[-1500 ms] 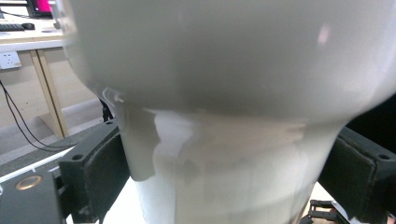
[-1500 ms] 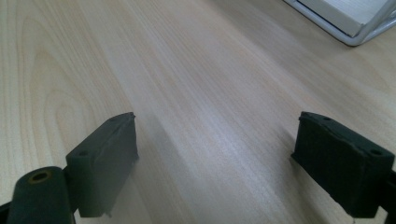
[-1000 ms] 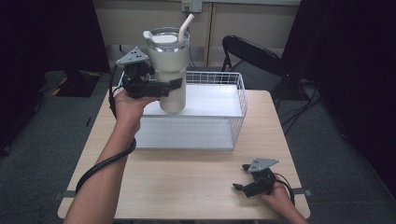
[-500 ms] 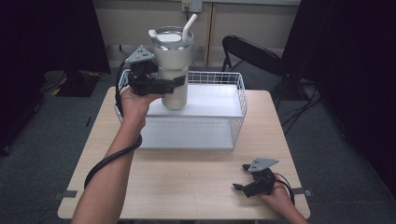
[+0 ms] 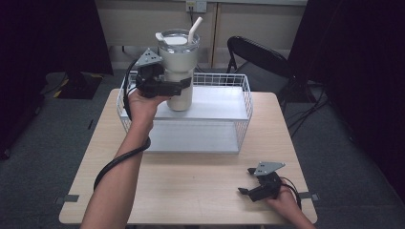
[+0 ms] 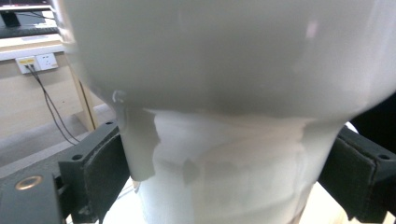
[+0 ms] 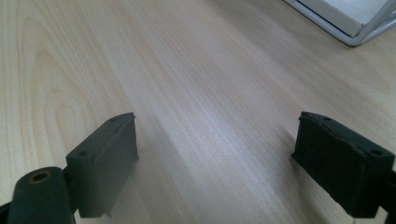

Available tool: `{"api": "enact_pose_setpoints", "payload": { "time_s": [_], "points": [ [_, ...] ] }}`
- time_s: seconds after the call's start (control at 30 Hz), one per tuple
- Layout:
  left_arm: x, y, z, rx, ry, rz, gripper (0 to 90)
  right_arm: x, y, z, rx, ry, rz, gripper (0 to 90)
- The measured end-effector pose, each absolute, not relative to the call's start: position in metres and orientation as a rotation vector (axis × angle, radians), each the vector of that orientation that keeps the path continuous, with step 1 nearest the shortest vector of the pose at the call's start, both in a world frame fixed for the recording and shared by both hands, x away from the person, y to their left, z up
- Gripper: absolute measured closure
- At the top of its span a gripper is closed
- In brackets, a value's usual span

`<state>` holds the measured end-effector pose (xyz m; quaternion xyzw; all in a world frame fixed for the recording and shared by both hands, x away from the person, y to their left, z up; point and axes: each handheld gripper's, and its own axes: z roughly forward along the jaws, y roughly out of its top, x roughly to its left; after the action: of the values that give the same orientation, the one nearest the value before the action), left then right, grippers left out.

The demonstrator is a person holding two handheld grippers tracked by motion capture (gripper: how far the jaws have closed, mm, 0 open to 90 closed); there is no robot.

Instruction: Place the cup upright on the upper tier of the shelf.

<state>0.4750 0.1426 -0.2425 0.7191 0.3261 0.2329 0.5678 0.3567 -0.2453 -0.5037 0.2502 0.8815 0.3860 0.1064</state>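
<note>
A tall white tumbler [image 5: 177, 62] with a clear lid and a white straw is held upright over the white wire basket [image 5: 241, 102]. My left gripper [image 5: 177, 88] is shut on the tumbler's narrower lower body. In the left gripper view the tumbler [image 6: 224, 84] looms close, with a black jaw pressed against each side. I cannot tell whether its base touches the basket's white floor. My right gripper [image 5: 246, 181] rests low at the table's near right corner. It stands open with only bare wood between its fingers [image 7: 105, 161].
The basket occupies the far middle of the wooden table [image 5: 191, 191], and its corner [image 7: 355, 28] shows in the right gripper view. A black folding chair [image 5: 260, 55] stands behind the table at the right. Dark curtains flank the room.
My left gripper has carried the tumbler slightly to the right and farther over the basket. The right gripper has stayed put.
</note>
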Motion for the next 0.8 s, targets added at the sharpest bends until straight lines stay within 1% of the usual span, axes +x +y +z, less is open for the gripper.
{"api": "enact_pose_setpoints", "payload": {
  "time_s": [0.8],
  "points": [
    [0.4852,0.1325,-0.2488,1.671,0.785,0.581,10.2,0.3569,-0.2456,-0.5036,0.732,2.599,1.136,12.7]
  ]
}}
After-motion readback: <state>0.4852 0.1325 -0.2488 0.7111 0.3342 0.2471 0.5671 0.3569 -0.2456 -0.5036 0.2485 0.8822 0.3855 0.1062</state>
